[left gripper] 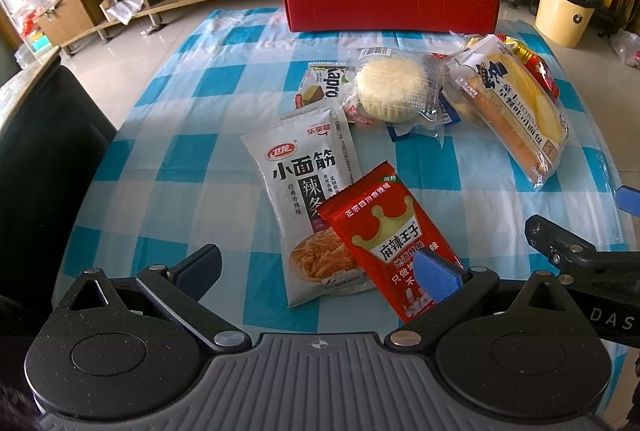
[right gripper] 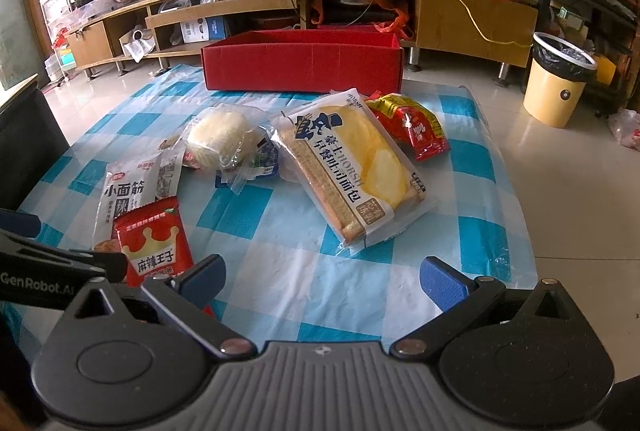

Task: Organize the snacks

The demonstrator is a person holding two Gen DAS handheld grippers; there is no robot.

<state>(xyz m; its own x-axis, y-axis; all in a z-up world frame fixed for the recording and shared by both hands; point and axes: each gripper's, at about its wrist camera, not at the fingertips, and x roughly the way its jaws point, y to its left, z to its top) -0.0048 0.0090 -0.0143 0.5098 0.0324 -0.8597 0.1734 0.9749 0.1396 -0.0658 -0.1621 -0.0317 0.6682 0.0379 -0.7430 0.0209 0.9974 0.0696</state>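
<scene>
Nothing visibly boxed: red box [right gripper: 302,65] apparently empty, snacks [left gripper: 392,89] loose on surface [right gripper: 280,231]; both tools [left gripper: 316,267] [right gripper: 322,277] wide, holding nothing.

A blue-and-white checked tablecloth [left gripper: 168,167] is covering the table. At the far end a plain red box [left gripper: 390,5] is showing. Near the left, a red packet with a yellow crown [left gripper: 394,235] is overlapping a white packet with black lettering [left gripper: 298,167]. Further right, a clear-wrapped pale yellow pastry [left gripper: 390,87] is showing, and blue pads are tipping the black right gripper [right gripper: 322,277].
</scene>
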